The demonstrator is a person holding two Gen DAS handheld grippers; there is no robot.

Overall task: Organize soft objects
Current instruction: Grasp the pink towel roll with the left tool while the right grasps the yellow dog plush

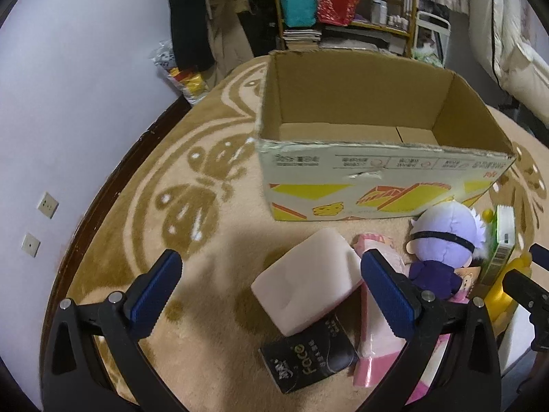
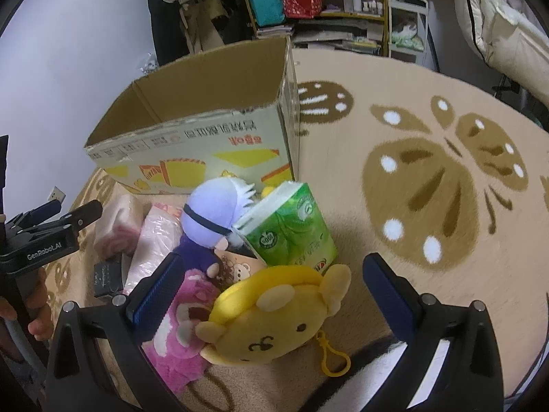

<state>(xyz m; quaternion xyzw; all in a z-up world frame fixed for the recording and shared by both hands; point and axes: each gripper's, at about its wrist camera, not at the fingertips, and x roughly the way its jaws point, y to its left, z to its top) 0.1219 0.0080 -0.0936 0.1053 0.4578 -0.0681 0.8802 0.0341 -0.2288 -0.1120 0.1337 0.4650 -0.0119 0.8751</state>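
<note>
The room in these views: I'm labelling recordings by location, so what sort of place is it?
Most likely a lived-in bedroom or home storage room: a butterfly-patterned rug on the floor, cluttered shelves, hanging bedding and a cardboard box by plush toys.

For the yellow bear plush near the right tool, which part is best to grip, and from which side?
Probably grip the yellow bear plush across its round head, coming from above with the open right tool. The head lies face up between the fingers, soft and wide. Avoid the thin keyring clip.
</note>
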